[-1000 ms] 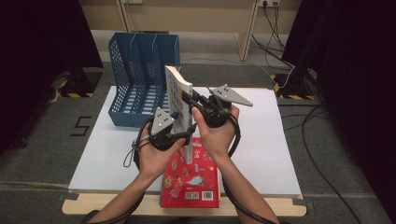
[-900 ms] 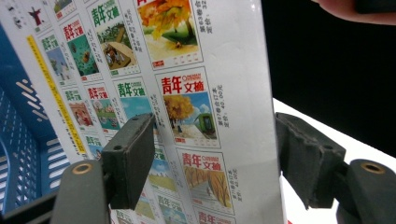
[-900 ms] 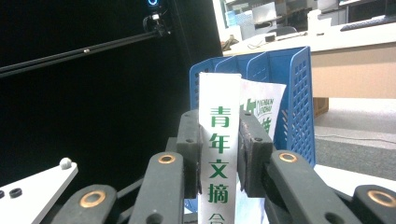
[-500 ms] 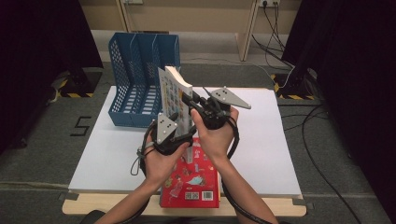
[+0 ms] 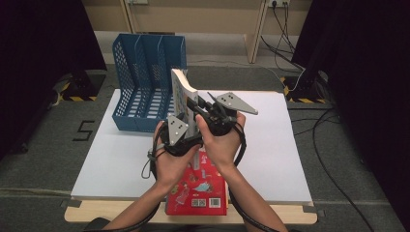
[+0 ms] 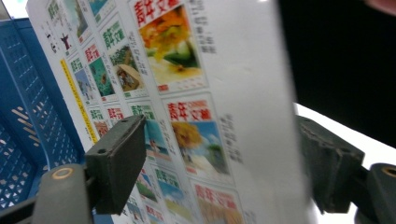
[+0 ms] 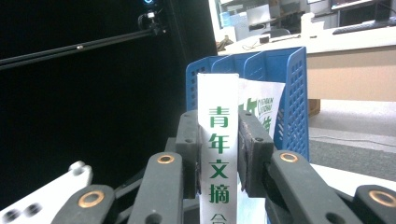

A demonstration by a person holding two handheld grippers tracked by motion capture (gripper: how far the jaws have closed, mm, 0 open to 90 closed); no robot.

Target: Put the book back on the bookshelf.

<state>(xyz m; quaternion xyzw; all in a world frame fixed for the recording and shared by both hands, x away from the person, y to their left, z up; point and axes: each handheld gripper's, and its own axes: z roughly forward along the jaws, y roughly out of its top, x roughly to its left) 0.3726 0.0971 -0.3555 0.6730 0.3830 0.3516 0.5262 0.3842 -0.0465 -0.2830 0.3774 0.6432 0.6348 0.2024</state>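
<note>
From the high view, a white book (image 5: 183,96) stands upright above the middle of the white table (image 5: 121,159), just in front of the blue file rack (image 5: 145,82) that sits at the table's far left corner. The right gripper (image 5: 200,112) holds the book by its spine, while the left gripper (image 5: 186,123) sits against the book's lower part from the left. A red book (image 5: 198,188) lies flat at the near edge, partly under the person's forearms. In the left gripper view, the book's cover (image 6: 187,107), printed with small pictures, fills the space between the jaws; these have just been opening and stand apart, the left pad (image 6: 116,163) close to the cover, the right one (image 6: 327,158) beyond the book's edge, with no visible press on either side. The rack's mesh (image 6: 28,130) shows behind. In the right gripper view, the jaws are clamped on the spine (image 7: 217,154), one pad on each side, and the rack (image 7: 280,93) rises directly behind. With the left gripper let go, the whole book hangs from one narrow grip low on the spine, so it could pivot or slip, and the loose pages could fan open. If it tilts on the way to the rack, its corner may catch a divider and push the rack back.
</note>
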